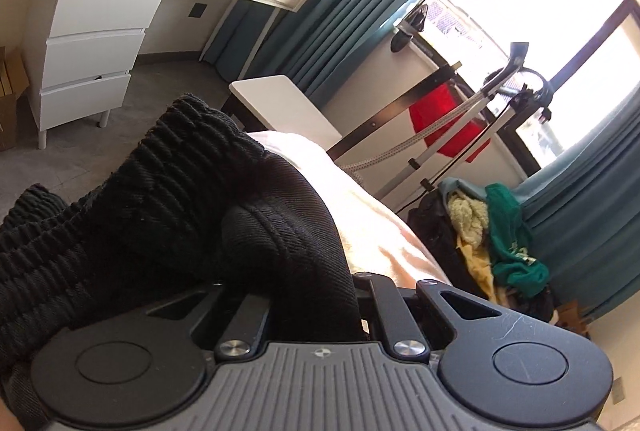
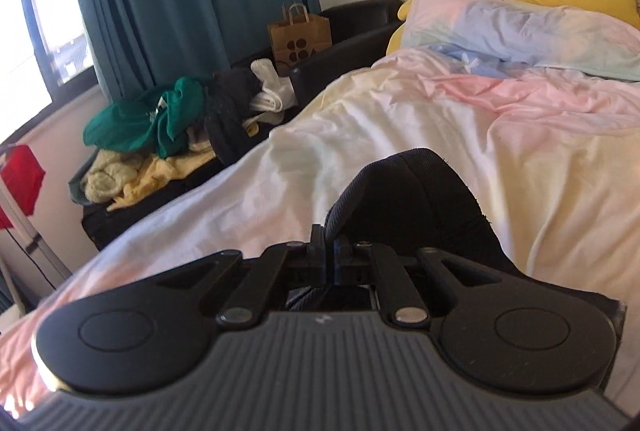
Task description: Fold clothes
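A black ribbed garment [image 1: 168, 191] with an elastic waistband fills the left wrist view, draped over and between the fingers of my left gripper [image 1: 316, 295], which is shut on it above the pastel bed sheet [image 1: 372, 227]. In the right wrist view my right gripper [image 2: 330, 251] is shut on another part of the same black garment [image 2: 412, 199], whose cloth bulges up past the closed fingers over the bed sheet [image 2: 360, 135]. The fingertips of both grippers are hidden by cloth.
A pile of clothes [image 2: 168, 127] with a green top lies on a dark bench left of the bed, also in the left wrist view [image 1: 500, 231]. Pillows [image 2: 520, 27] and a paper bag [image 2: 298, 35] are at the far end. A white dresser [image 1: 88, 47], stool [image 1: 284, 107], steamer stand [image 1: 460, 135] and teal curtains [image 1: 340, 3] stand nearby.
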Available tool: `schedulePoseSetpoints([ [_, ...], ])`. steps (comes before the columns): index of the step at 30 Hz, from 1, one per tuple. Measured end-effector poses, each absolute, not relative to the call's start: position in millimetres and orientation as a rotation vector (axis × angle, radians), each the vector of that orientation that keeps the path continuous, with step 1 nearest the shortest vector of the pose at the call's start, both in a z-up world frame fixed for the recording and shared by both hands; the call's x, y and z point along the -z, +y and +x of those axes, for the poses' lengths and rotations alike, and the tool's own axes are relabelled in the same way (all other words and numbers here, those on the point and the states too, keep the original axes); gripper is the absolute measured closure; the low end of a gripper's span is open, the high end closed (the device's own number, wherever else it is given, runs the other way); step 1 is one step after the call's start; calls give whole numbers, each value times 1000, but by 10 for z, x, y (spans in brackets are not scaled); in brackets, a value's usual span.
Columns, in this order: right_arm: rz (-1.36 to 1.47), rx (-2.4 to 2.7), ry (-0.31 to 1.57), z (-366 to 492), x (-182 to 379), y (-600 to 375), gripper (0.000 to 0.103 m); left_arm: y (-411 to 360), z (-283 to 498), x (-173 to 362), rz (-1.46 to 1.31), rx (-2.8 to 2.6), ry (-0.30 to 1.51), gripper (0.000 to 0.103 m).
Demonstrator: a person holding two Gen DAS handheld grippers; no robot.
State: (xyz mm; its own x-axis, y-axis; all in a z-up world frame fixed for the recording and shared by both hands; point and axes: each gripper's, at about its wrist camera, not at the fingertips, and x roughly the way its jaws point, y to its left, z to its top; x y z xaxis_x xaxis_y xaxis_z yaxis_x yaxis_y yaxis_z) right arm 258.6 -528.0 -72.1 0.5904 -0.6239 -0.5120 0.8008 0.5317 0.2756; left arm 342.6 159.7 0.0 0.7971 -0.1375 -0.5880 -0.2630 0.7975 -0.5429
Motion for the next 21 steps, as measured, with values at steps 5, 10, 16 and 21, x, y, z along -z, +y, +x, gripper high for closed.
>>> schedulePoseSetpoints([
  [5,533,799,461,2716,933,-5394,90,1535,3812,301,-586,-93,757,90],
  [10,565,721,417,2333,771,-5377,80,1610,3705,274,-604,-22,753,73],
  [16,746,695,275,1388,643,-5285,56,1688,2882,-52,-592,21,692,42],
  [21,947,716,214,742,830,-5075,37,1788,1939,-87,-652,18,600,22],
])
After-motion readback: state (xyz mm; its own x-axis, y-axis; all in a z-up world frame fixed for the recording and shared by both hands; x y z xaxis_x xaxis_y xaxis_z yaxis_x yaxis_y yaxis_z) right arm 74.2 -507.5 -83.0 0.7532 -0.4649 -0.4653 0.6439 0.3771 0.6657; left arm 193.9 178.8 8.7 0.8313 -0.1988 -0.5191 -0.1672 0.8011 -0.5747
